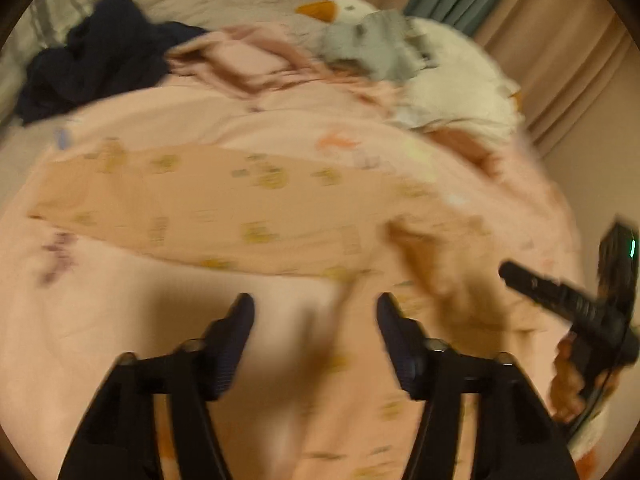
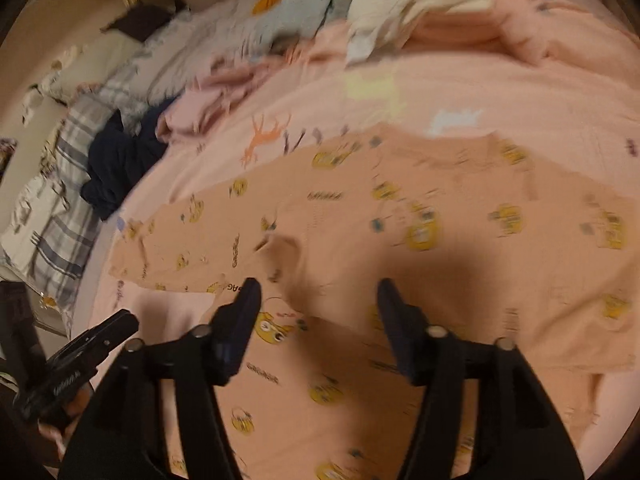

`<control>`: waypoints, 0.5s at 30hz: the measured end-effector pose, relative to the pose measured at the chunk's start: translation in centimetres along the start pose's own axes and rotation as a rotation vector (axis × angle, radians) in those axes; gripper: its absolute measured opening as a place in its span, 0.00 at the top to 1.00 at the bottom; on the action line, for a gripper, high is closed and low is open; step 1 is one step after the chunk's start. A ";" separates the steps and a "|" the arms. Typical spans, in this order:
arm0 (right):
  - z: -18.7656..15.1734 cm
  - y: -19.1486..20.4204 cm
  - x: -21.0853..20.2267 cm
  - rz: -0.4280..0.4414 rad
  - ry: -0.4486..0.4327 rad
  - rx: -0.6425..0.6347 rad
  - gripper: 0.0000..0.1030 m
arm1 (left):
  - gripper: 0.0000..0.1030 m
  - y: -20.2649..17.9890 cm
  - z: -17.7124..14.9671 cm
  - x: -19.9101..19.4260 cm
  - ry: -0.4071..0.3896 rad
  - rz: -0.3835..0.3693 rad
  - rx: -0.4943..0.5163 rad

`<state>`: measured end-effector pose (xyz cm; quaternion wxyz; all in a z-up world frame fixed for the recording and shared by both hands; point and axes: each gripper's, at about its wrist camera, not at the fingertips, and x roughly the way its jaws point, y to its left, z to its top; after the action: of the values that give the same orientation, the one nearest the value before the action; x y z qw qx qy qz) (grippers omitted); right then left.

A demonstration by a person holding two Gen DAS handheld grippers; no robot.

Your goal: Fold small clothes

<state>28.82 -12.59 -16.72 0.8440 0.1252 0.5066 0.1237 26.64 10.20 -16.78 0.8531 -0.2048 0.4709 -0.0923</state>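
Two tongs, left [image 1: 316, 312] and right [image 2: 318, 300], both wide, empty. One orange cartoon-print pyjama trousers [image 2: 400, 216] ahead (blurred), on pink printed bedspread [image 2: 500, 88]; one navy garment [image 2: 120, 160] beyond-left.

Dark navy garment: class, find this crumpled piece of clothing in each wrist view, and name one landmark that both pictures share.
Left wrist view: the dark navy garment lies upper left, beside the plaid bedding.
Right wrist view: it sits at middle left, at the edge of the pink sheet.
Shared landmark: the peach printed garment, spread flat ahead of both grippers.
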 end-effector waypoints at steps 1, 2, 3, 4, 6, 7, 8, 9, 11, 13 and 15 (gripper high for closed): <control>-0.5 -1.1 -2.3 -0.020 -0.059 0.011 0.34 | 0.39 -0.9 0.3 0.8 0.015 -0.080 -0.013; -0.6 -1.6 -3.4 -0.043 -0.089 0.022 0.27 | 0.39 -1.6 0.5 1.7 0.039 -0.138 -0.024; -1.7 -3.3 -5.7 -0.108 -0.136 0.055 0.24 | 0.39 -2.5 0.8 3.1 0.080 -0.202 -0.036; -2.6 -4.6 -7.2 -0.157 -0.165 0.080 0.22 | 0.39 -3.2 1.0 4.5 0.117 -0.240 -0.045; -4.1 -6.6 -8.8 -0.230 -0.190 0.107 0.22 | 0.39 -4.7 1.0 8.3 0.211 -0.251 -0.087; -4.9 -7.6 -9.2 -0.254 -0.179 0.111 0.22 | 0.39 -5.1 1.0 9.9 0.231 -0.222 -0.102; -5.6 -8.5 -9.5 -0.274 -0.167 0.111 0.23 | 0.39 -5.5 0.9 11.2 0.234 -0.181 -0.106; -6.4 -9.0 -9.4 -0.299 -0.158 0.104 0.23 | 0.39 -5.8 0.9 12.5 0.226 -0.113 -0.110; -7.4 -10.2 -9.2 -0.365 -0.133 0.085 0.24 | 0.40 -6.2 0.9 13.9 0.196 -0.041 -0.133; -8.0 -11.1 -8.4 -0.405 -0.102 0.056 0.24 | 0.43 -6.9 1.3 14.2 0.135 -0.017 -0.116; -8.4 -12.0 -7.3 -0.426 -0.072 0.040 0.24 | 0.69 -7.6 1.9 14.4 0.083 0.054 -0.065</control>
<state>19.00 -25.55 -18.53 0.8660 0.0363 0.4936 -0.0720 36.22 -1.17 -23.59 0.8278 -0.2158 0.5141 -0.0622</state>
